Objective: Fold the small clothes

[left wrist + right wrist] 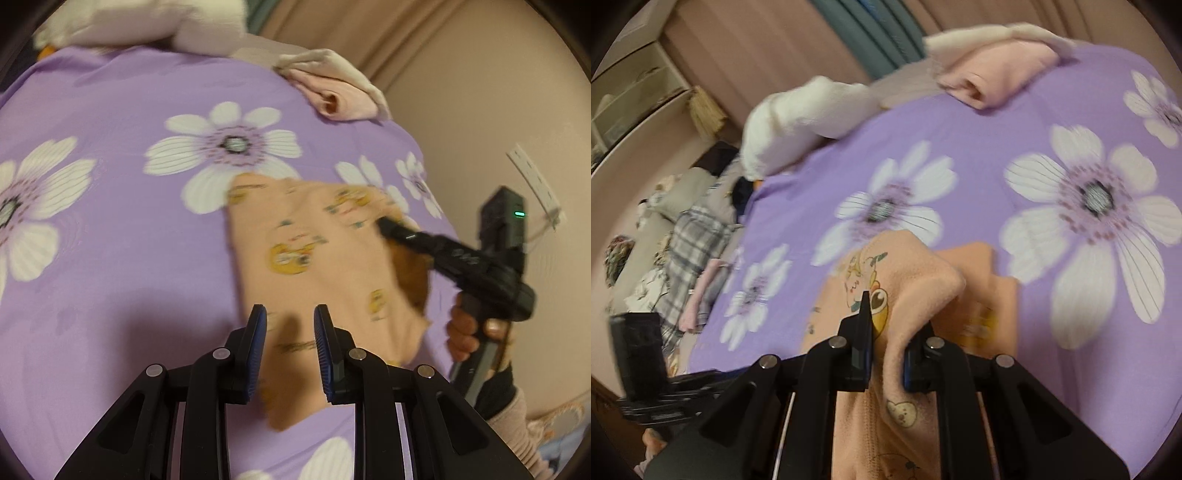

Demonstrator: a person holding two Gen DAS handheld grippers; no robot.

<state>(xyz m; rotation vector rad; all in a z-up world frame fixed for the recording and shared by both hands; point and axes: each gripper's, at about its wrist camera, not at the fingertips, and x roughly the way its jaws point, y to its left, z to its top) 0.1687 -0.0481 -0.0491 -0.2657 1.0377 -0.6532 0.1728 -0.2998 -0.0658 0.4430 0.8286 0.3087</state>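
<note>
Right claw lifting a fold of the garment; left claw empty above it.

Your left claw (290,332), narrowly parted, grips nothing and hovers over the near end of the peach garment (317,254) on the bed (110,240). The garment's long axis runs 6 to 12 ahead. At 3 o'clock, your right claw (886,354) pinches a raised fold and is the nearer one.

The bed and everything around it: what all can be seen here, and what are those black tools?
Purple bedsheet with white flowers: one, covering the bed.
Peach cartoon-print fleece garment: one, mid-bed.
Folded pale pink cloth: one, far edge.
White plush toy: one, far edge.
Grey plaid fabric: one, beside the bed.
Left tool: black, blue pads, jaws apart over the garment.
Right tool: black, clamped on a garment fold.
Hand: one, holding the right tool.
</note>
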